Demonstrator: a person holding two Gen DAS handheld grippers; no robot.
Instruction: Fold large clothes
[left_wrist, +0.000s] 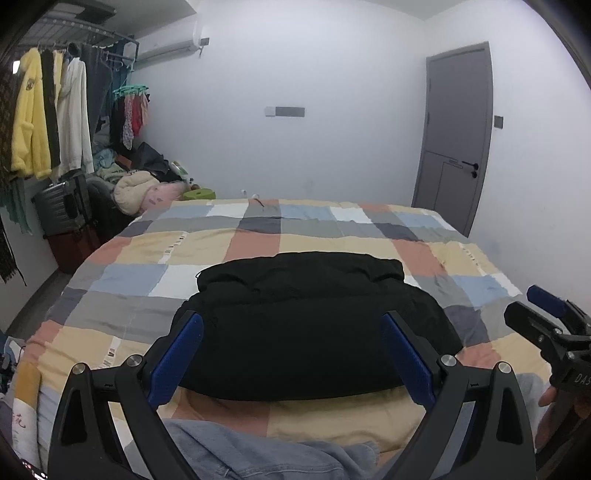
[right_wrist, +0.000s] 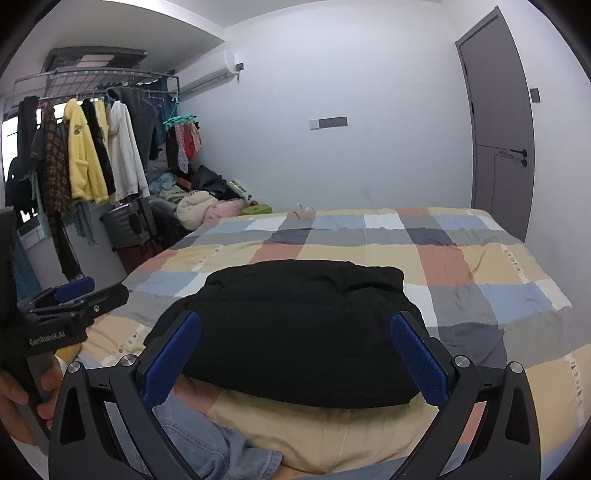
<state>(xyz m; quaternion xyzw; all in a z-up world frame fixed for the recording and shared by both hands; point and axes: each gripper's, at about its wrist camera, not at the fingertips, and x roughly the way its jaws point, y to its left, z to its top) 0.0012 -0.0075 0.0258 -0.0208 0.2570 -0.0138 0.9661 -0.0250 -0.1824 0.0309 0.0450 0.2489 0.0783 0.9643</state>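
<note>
And here's the black garment (left_wrist: 310, 325), sitting as a thick, compact bundle on the checked bedspread (left_wrist: 332, 236), near the bed's front edge, at six o'clock on the bed as both wrist views see it. It looks folded over itself at least once, with a rolled upper layer lying across the far side at twelve o'clock. The left claw (left_wrist: 291, 354) hangs wide open above the near edge, blue pads spread to either side of the bundle, gripping nothing. Same story for the right claw (right_wrist: 295, 354): jaws apart, empty, hovering just short of the cloth. At three o'clock in the left view the other gripper pokes in, well clear of the fabric. My read: the folding is largely done, the shape is tidy, and what's left is perhaps a final tuck or setting it aside. Denim fabric (left_wrist: 229, 454) shows at the bottom edge, untouched.
</note>
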